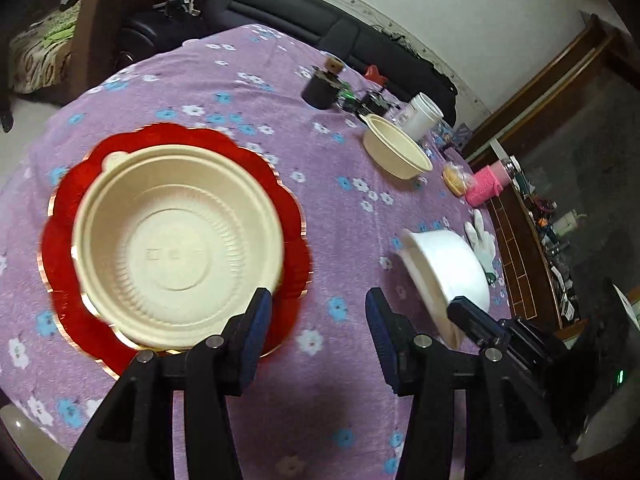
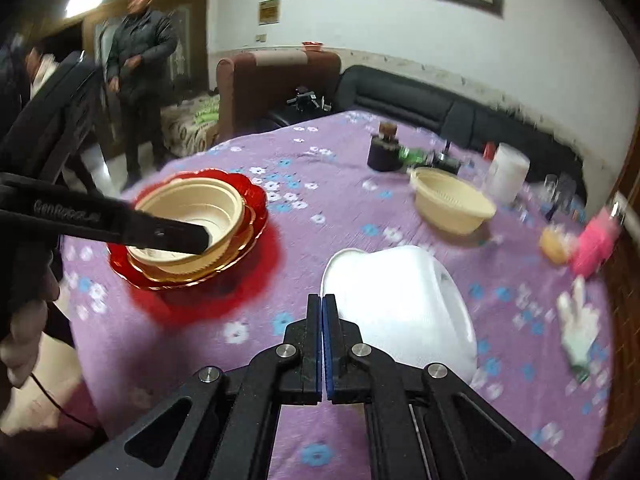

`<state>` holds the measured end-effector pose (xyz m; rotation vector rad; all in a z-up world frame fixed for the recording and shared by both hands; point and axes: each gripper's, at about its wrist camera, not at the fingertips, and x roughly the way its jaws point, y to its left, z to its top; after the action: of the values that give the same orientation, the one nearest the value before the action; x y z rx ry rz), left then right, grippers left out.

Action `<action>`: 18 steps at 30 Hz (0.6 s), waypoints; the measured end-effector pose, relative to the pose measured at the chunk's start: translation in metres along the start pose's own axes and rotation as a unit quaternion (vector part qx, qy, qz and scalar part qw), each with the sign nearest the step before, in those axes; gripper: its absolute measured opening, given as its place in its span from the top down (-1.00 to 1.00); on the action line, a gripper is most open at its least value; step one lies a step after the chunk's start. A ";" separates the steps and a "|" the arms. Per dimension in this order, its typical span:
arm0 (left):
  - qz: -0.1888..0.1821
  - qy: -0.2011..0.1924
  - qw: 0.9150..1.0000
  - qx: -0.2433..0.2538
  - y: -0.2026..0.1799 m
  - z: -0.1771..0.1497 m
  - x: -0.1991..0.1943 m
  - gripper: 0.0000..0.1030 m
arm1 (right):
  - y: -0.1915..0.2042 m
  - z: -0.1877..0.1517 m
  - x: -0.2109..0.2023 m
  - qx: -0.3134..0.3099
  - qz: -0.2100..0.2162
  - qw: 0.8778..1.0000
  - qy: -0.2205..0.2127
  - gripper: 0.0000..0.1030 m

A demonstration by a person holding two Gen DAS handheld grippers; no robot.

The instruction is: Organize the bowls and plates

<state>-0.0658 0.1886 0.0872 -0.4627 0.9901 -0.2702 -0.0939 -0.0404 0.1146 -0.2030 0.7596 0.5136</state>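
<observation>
Two cream bowls (image 1: 176, 248) are sitting nested on my red plate (image 1: 60, 216); I'm holding my left gripper (image 1: 316, 320) open beside it, my right gripper (image 2: 323, 308) pinching the tilted white bowl's (image 2: 404, 304) rim.

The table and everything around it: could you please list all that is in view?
Red plate: one, red with gold rim, left on the table.
Beige bowls: two; stacked bowl on the red plate, far bowl at the back.
White bowl: one, tilted, held by its rim.
Tablecloth: one, purple, floral.
White container: one, behind the far bowl.
White glove: one, right edge.
Sofa: one, dark, beyond the table.
Left gripper: jaws open, empty.
Right gripper: jaws shut on the white bowl.
</observation>
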 end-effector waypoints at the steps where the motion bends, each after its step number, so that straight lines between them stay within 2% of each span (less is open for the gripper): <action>1: -0.001 -0.002 1.000 -0.001 0.003 -0.001 -0.002 0.07 | -0.005 -0.001 0.000 0.017 0.015 1.000 0.000 0.98; 4: -0.010 -0.007 1.000 -0.008 0.012 -0.002 -0.008 0.07 | -0.026 -0.005 0.000 0.074 0.072 0.995 0.007 0.95; 6: -0.013 -0.011 1.000 -0.012 0.017 -0.004 -0.011 0.07 | -0.041 -0.006 -0.004 0.110 0.076 0.991 0.013 0.94; 7: -0.014 -0.013 1.000 -0.012 0.017 -0.004 -0.012 0.07 | -0.049 -0.008 -0.008 0.122 0.064 0.990 0.008 0.94; 8: -0.015 -0.014 1.000 -0.010 0.017 -0.005 -0.012 0.07 | -0.056 -0.010 -0.012 0.129 0.029 0.991 0.000 0.94; 10: -0.019 -0.012 1.000 -0.007 0.015 -0.006 -0.012 0.07 | -0.065 -0.010 -0.010 0.135 -0.058 0.989 0.020 0.95; 11: -0.022 -0.010 1.000 -0.006 0.014 -0.006 -0.010 0.07 | -0.075 -0.013 -0.008 0.149 -0.090 0.984 0.032 0.95; 13: -0.024 -0.007 1.000 0.001 0.010 -0.007 -0.009 0.07 | -0.102 -0.019 -0.006 0.188 -0.118 0.974 0.043 0.95; 15: -0.024 -0.004 1.000 0.007 0.004 -0.009 -0.007 0.07 | -0.127 -0.026 -0.008 0.212 -0.180 0.959 0.050 0.95; 17: -0.022 -0.003 1.000 0.022 -0.006 -0.010 -0.004 0.03 | -0.142 -0.030 -0.014 0.216 -0.203 0.954 0.043 0.95; 18: -0.018 -0.002 0.999 0.034 -0.013 -0.012 -0.002 0.00 | -0.144 -0.032 -0.017 0.217 -0.191 0.957 0.037 0.95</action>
<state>-0.0775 0.1753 0.0896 -0.4197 0.9666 -0.3351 -0.0498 -0.1813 0.1032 0.0427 0.8630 -0.0332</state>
